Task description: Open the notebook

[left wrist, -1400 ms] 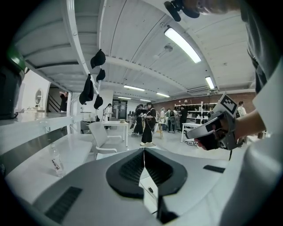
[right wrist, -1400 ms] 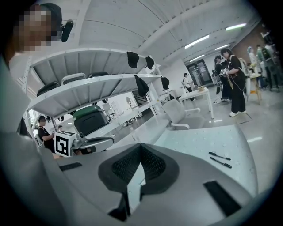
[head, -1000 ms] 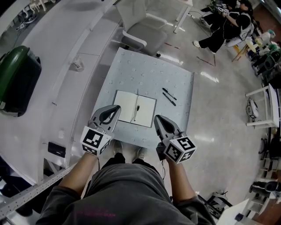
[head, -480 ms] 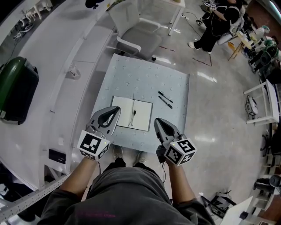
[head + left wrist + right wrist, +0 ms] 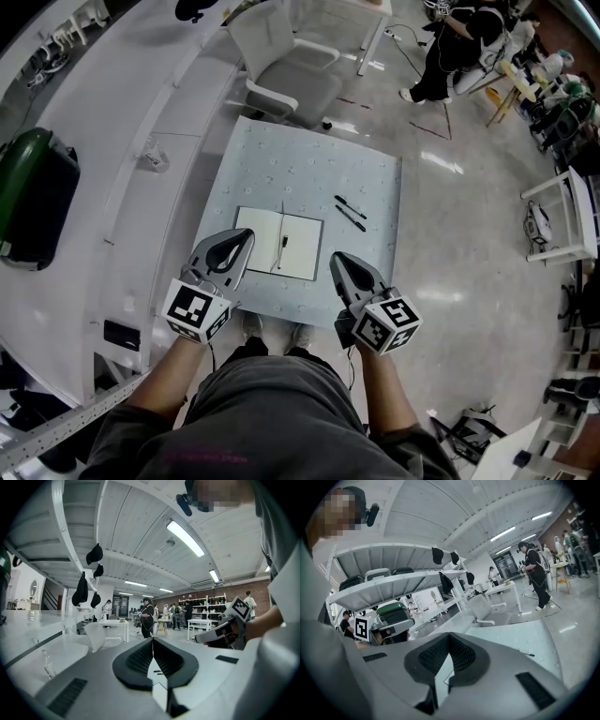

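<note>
Notebook (image 5: 302, 246) lies open at frame centre on desk (image 5: 309, 169), pen (image 5: 282, 246) on it. My left gripper (image 5: 249, 232) and right gripper (image 5: 335, 256) both pressed together, empty, at its lower corners

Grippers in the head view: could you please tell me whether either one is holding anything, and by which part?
Nothing is held: the left gripper and right gripper are shut and empty, clear of the open notebook.
</note>
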Demonstrator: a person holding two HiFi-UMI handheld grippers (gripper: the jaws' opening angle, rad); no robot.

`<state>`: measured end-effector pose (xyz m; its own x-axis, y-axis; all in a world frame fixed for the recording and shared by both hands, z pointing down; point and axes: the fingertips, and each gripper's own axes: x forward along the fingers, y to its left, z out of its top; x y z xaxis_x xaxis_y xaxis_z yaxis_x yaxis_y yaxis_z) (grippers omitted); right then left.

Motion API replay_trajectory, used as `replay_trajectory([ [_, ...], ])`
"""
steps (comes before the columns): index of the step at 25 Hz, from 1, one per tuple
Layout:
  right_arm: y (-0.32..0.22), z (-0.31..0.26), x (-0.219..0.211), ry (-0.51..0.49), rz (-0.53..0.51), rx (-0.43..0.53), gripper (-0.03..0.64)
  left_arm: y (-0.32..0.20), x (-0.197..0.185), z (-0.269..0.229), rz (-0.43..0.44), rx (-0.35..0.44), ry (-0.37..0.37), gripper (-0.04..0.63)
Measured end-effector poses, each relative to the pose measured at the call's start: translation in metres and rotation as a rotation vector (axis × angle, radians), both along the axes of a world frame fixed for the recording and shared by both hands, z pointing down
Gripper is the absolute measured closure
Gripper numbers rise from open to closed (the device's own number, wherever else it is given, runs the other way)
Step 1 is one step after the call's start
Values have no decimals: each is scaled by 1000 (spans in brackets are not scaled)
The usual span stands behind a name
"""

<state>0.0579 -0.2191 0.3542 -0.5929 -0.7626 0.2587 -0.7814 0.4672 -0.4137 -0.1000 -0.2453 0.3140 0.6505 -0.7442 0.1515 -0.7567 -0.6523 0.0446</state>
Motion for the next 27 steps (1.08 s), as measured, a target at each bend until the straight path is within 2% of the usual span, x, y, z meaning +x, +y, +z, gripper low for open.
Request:
replay_trajectory([
  [27, -3, 6, 6, 19, -50, -14, 617, -3, 6, 10, -39, -24, 2, 592],
])
